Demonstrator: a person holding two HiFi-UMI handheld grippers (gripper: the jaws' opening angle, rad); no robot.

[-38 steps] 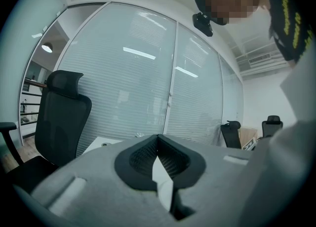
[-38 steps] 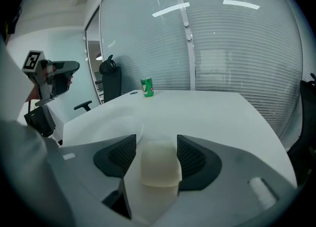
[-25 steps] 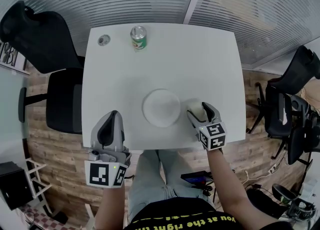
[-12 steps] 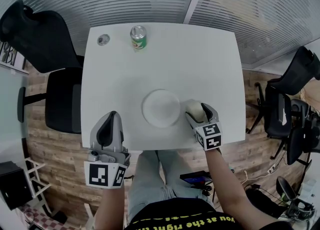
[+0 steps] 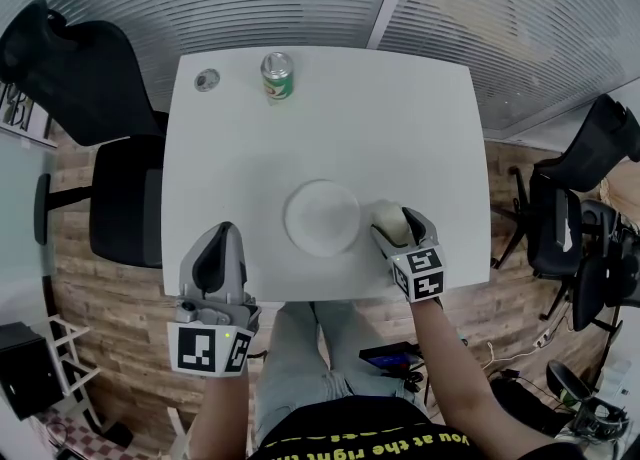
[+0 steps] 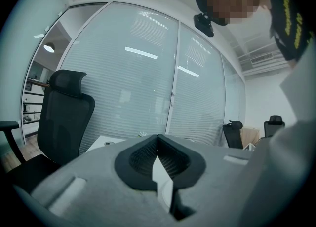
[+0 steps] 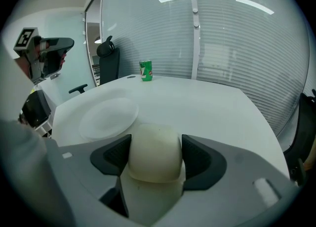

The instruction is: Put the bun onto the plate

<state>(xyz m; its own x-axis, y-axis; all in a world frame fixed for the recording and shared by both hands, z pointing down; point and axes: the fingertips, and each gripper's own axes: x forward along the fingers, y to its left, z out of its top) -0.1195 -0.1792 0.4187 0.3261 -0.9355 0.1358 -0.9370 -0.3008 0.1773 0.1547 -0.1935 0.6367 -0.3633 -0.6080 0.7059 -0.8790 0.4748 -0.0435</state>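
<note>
- Right tongs: jaws closed onto a pale, smooth, dome-topped bun, with one dark ribbed pad on each flank about mid-height.
- The bun is near the front right of the white square table, just beside the right rim of the round white plate and not on it. Whether its base touches the table or is lifted clear, I cannot tell.
- Left tongs: jaws brought together with nothing between them, held low at the front left edge of the table, well apart from plate and bun.
- Handling, as a judgement: the bun looks light and soft, probably steamed dough, and the skin may be slightly tacky rather than slippery. It would dent or tear under a hard squeeze. The present hold on the sides below the dome seems right; pressure only enough to carry it.
- The next move calls for a short lift, a shift to the left over the rim, then setting the bun down flat before releasing.
- Containers: the plate is bare. A green drinks can stands upright at the far edge of the table, contents not visible. A small grey round object lies to the left of the can.
</note>
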